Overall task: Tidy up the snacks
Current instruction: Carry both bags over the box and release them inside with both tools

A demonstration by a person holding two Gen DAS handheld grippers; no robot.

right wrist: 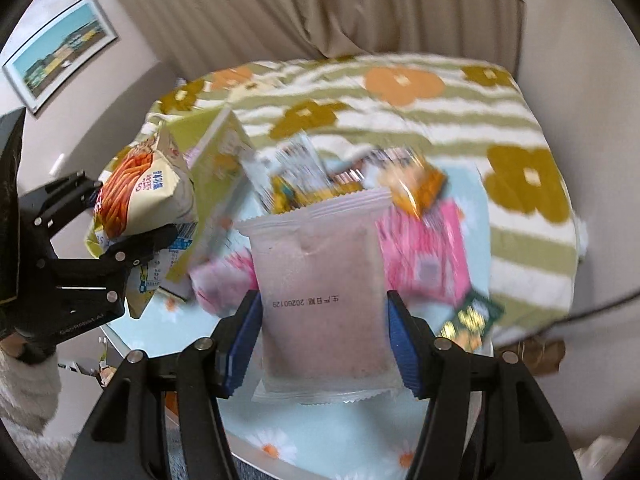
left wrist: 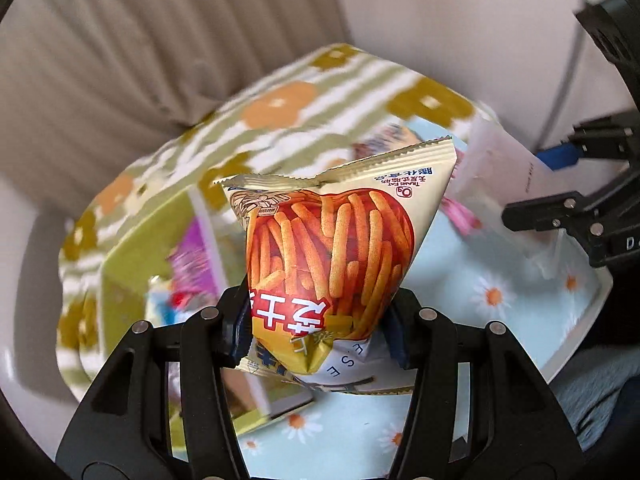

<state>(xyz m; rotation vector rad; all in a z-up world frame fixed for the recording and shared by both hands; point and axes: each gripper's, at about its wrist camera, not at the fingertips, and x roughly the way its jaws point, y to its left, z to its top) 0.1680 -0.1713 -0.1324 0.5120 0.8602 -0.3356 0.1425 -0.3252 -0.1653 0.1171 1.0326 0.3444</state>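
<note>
**Both tongs gripping snack packets over the pile**

Black fingers of the left tongs point(left wrist: 318, 324) sit closest to the lens, closed on the lower half of a chip bag point(left wrist: 336, 256), which crumples where the pads pinch it. Its glossy film is cream with a print of orange sticks, and its serrated top seam points away from the tongs. Left of these tongs stands a yellow-green box point(left wrist: 132, 256), open-topped, with blurred colourful wrappers inside. Off to their right, the right tongs point(left wrist: 568, 184) hold a pale packet point(left wrist: 500, 168).

From the right wrist, blue ribbed pads point(right wrist: 245, 340) press both side edges of that packet point(right wrist: 324, 300): flat, frosted, pinkish, with a crimped seam and a printed date. Just beyond its top edge lies a jumble of wrappers, among them an orange packet point(right wrist: 416, 184) and a pink packet point(right wrist: 428, 256); motion blur hides their print. Left of the right tongs, the left tongs point(right wrist: 132, 232) carry the chip bag point(right wrist: 140, 196) beside the box point(right wrist: 212, 184).

Everything lies on a pale blue daisy cloth point(right wrist: 352, 436), with a fuzzy striped flower blanket point(right wrist: 400, 112) behind and a beige curtain point(right wrist: 360, 4) beyond.
</note>
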